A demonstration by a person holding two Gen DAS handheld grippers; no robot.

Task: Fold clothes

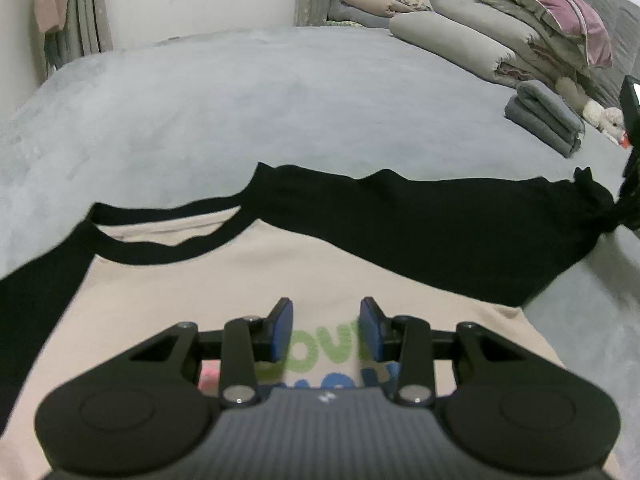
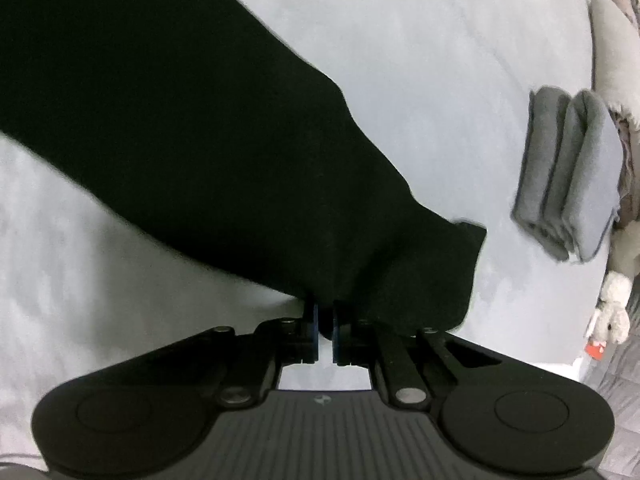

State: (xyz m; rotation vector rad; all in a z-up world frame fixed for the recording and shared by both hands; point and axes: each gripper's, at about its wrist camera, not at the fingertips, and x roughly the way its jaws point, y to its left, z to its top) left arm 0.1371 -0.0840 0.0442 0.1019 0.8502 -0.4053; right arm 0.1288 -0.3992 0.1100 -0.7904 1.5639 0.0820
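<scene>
Sleeve pinched, shirt flat on bed.
Your right gripper point(image 2: 325, 322) clamped the black sleeve point(image 2: 224, 148) cuff, lower centre; left gripper point(image 1: 326, 330) hovered part-open, empty, over the shirt point(image 1: 280, 276). Soft, light cloth; hold hems.

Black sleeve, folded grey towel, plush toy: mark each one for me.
black sleeve point(image 2: 224, 152): right wrist view, mid-sleeve cloth.
folded grey towel point(image 2: 568, 176): right wrist view, middle fold.
plush toy point(image 2: 610, 312): right wrist view, pale body.
</scene>
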